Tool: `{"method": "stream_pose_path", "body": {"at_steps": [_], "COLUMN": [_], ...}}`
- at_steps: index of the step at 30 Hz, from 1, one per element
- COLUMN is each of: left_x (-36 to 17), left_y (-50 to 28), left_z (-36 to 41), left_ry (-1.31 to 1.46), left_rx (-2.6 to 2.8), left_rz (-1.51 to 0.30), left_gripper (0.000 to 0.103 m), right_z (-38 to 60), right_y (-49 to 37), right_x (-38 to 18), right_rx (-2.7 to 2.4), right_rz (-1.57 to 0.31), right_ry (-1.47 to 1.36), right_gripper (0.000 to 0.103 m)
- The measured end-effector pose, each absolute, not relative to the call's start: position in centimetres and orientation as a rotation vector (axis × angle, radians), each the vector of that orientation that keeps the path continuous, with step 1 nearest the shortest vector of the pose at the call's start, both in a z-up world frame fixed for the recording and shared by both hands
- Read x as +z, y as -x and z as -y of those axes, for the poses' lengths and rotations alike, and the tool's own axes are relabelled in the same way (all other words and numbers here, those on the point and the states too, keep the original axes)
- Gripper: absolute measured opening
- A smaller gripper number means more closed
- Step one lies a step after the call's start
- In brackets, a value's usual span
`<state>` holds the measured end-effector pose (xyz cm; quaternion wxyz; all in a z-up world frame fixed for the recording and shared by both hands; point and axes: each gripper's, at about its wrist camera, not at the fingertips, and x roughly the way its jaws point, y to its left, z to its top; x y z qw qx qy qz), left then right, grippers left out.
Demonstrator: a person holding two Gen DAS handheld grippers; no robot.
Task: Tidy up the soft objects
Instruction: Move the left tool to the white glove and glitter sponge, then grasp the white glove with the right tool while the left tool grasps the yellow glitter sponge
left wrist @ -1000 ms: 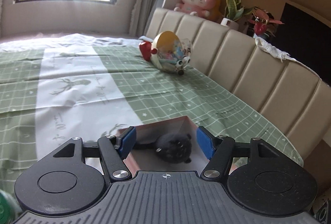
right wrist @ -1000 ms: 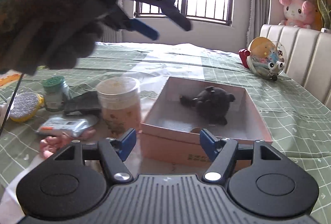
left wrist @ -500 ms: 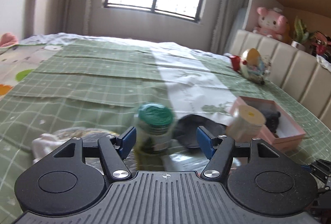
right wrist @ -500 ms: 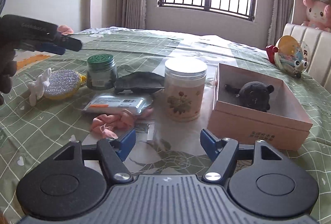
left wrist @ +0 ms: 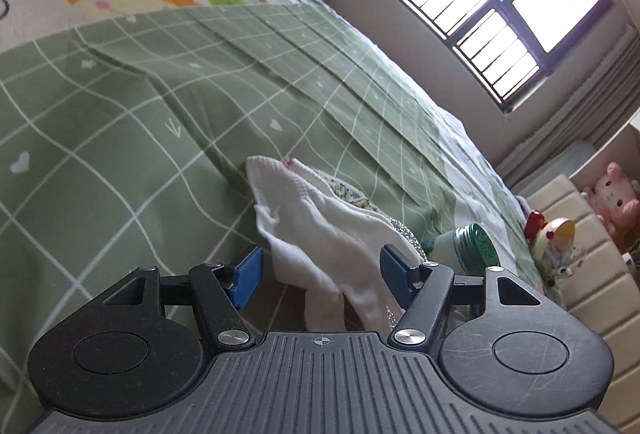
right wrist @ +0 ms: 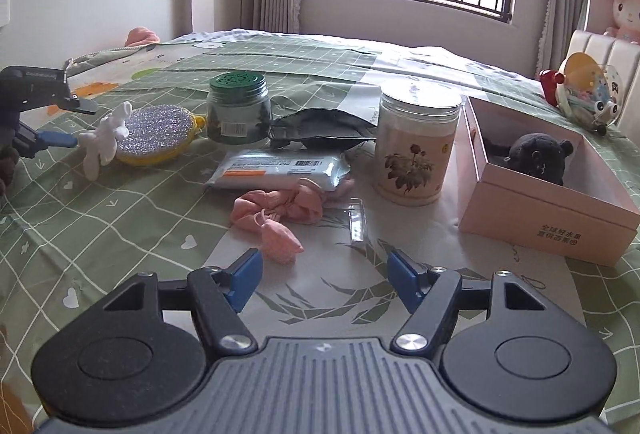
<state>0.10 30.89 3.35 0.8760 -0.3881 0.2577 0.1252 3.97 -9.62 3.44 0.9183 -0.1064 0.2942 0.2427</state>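
Observation:
A white soft cloth toy (left wrist: 320,234) lies on the green checked bedspread, partly over a glittery sponge (left wrist: 402,230). My left gripper (left wrist: 320,270) is open and tilted, with the white toy between its blue pads; neither pad presses on it. The right wrist view shows the same gripper (right wrist: 78,123) at the far left, just short of the white toy (right wrist: 106,137). My right gripper (right wrist: 324,276) is open and empty, low over the bed behind a crumpled pink cloth (right wrist: 280,211). A black plush (right wrist: 538,157) sits in the pink box (right wrist: 540,209).
Between the toy and the box stand a green-lidded jar (right wrist: 238,109), a black fabric piece (right wrist: 320,131), a wipes pack (right wrist: 280,169) and a floral canister (right wrist: 416,145). A round toy (right wrist: 588,97) rests by the padded headboard at the right.
My left gripper swung from over the pink box leftward and down to the white toy, rolling as it went. My right gripper drew back and left, so the pink cloth now lies ahead.

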Motion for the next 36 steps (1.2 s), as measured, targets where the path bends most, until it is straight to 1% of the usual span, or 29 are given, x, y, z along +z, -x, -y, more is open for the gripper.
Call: {"method": "stream_pose_path", "body": {"at_steps": [2, 5, 12, 14, 19, 23, 26, 29, 32, 36], "left_x": [2.9, 4.1, 5.9, 5.9, 5.1, 4.5, 5.3, 7.2, 9.0, 9.6], "left_y": [-0.3, -0.6, -1.6, -2.0, -2.4, -1.3, -0.3, 0.2, 0.7, 1.1], "left_z": [-30.5, -29.4, -27.7, -26.8, -22.7, -21.4, -21.9, -24.0, -26.9, -29.7], "left_ry": [0.835, 0.774, 0.708, 0.664, 0.468, 0.441, 0.463, 0.503, 0.505, 0.54], "left_rx": [0.273, 0.26, 0.081, -0.019, -0.265, -0.363, -0.385, -0.262, -0.05, 0.006], "left_rz": [-0.512, -0.439, -0.436, -0.477, -0.649, -0.691, -0.665, -0.6, -0.515, -0.463], "left_gripper": [0.069, 0.069, 0.069, 0.069, 0.069, 0.069, 0.069, 0.069, 0.069, 0.069], "right_z": [9.5, 9.6, 9.1, 8.9, 8.8, 8.4, 6.8, 3.7, -0.7, -8.1], "right_y": [-3.7, -3.6, -3.7, -3.6, -3.7, -3.8, -4.2, -4.7, -5.1, -5.9], "right_x": [3.5, 3.4, 3.0, 2.8, 2.5, 2.7, 3.6, 5.2, 6.6, 6.8], "right_rx": [0.498, 0.497, 0.514, 0.52, 0.523, 0.538, 0.582, 0.666, 0.781, 0.928], "right_rz": [-0.601, -0.605, -0.621, -0.621, -0.632, -0.623, -0.591, -0.542, -0.499, -0.493], "right_ry": [0.228, 0.228, 0.222, 0.232, 0.23, 0.243, 0.277, 0.304, 0.314, 0.354], "right_gripper": [0.07, 0.07, 0.07, 0.07, 0.07, 0.07, 0.07, 0.07, 0.07, 0.07]}}
